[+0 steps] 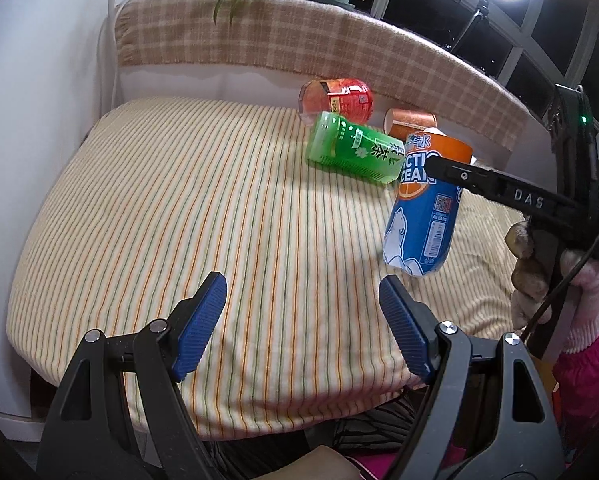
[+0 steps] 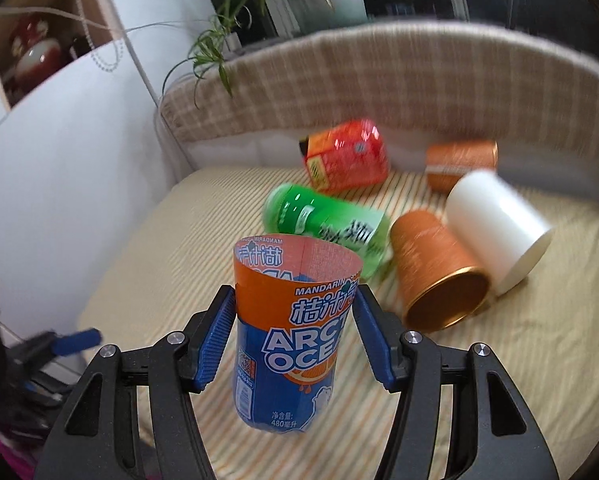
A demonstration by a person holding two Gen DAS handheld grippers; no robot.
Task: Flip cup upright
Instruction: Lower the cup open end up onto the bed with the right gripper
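Above the striped cloth-covered bench, right tongs clamp the blue-and-orange cut-bottle cup near its rim, mouth up, slightly tilted, base clear of the cloth. Left tongs hang open and empty near the front edge. Behind lie a green bottle cup, red cup, two orange tins and a white cylinder, all on their sides.

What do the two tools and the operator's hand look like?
Both tools, left tool and right tool, have black skeletal frames, silver pivot bolts and blue ribbed pads. The right tool's finger reads "DAS"; a green LED and a black cable sit at its rear. The hand wears a pale glove and magenta sleeve.
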